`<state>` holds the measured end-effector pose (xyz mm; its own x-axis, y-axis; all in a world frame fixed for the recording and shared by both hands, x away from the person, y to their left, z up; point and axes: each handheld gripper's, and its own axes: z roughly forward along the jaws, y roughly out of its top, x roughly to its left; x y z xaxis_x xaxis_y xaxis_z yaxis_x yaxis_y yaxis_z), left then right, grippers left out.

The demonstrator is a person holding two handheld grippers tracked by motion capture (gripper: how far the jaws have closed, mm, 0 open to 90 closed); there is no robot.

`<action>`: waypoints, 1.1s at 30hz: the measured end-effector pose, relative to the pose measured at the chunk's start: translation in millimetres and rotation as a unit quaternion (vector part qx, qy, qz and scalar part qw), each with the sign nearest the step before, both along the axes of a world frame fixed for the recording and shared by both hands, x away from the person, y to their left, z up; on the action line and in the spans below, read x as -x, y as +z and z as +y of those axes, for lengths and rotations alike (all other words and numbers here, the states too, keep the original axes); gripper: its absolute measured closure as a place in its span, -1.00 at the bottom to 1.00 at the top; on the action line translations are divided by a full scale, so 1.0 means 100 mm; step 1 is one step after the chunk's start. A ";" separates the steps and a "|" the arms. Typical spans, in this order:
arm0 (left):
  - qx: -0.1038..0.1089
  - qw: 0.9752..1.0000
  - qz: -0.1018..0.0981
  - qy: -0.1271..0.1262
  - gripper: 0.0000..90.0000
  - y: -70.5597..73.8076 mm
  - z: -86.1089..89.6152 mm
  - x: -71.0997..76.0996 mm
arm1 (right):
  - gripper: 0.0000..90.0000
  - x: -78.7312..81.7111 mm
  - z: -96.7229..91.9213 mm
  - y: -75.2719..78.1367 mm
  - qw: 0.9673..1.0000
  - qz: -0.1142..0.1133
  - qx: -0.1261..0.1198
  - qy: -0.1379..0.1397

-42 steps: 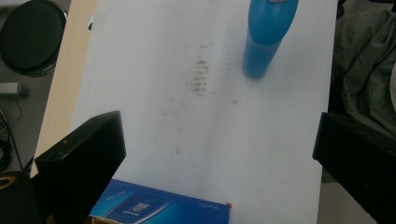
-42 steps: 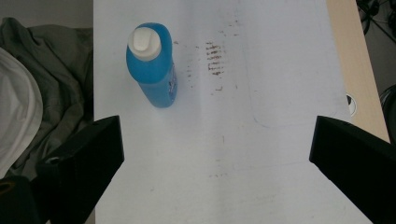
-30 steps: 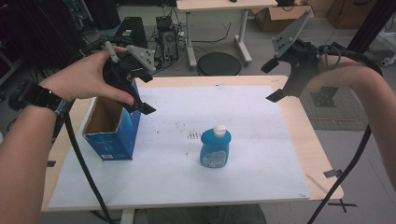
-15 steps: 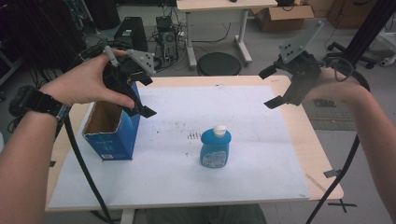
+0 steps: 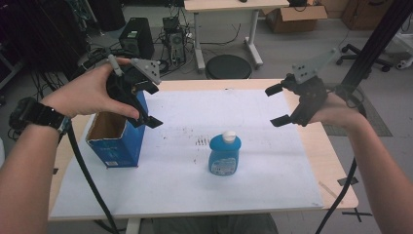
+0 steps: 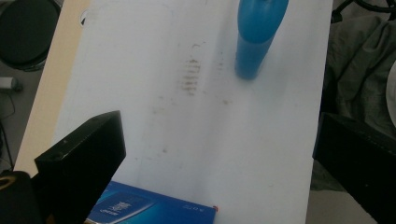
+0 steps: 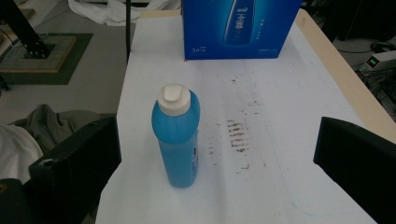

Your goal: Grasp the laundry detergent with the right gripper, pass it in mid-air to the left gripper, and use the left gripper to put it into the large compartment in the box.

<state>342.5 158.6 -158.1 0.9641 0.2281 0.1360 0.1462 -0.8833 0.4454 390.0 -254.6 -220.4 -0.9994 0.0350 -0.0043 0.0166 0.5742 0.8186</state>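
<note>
The blue bottle with its white cap stands upright just below the middle of the high view, on the white sheet covering the worktop. The open blue box stands at the left of the frame, well apart from the bottle.

The left tongs hover over the box's far right corner, jaws spread wide and holding nothing. The right tongs hang in the air at the upper right, also wide and empty, facing the bottle; in the right gripper view the bottle stands left of centre between the jaws, with the box behind it at the top.

The bottle looks tall and narrow, so the main risk is likely tipping: a jaw that meets its side off-centre, or near the cap, could knock it over. The left tongs sit close to the box rim and could nudge or catch it if lowered carelessly.
</note>
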 end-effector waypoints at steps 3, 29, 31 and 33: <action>0.000 1.000 0.001 -0.001 -0.93 -0.02 0.01 0.01 | -0.99 0.00 0.02 -0.13 1.000 0.006 -0.009 -0.003; 0.001 1.000 0.008 -0.001 -0.93 -0.12 0.01 0.01 | -0.99 0.17 0.33 -0.91 0.999 0.029 -0.041 -0.015; 0.000 1.000 0.007 -0.002 -0.93 -0.13 0.01 0.01 | -0.99 0.19 0.36 -0.97 0.999 0.027 -0.041 -0.013; -0.002 1.000 0.011 -0.001 -0.93 -0.14 0.02 0.01 | -0.99 0.21 0.39 -1.02 0.999 0.029 -0.039 -0.015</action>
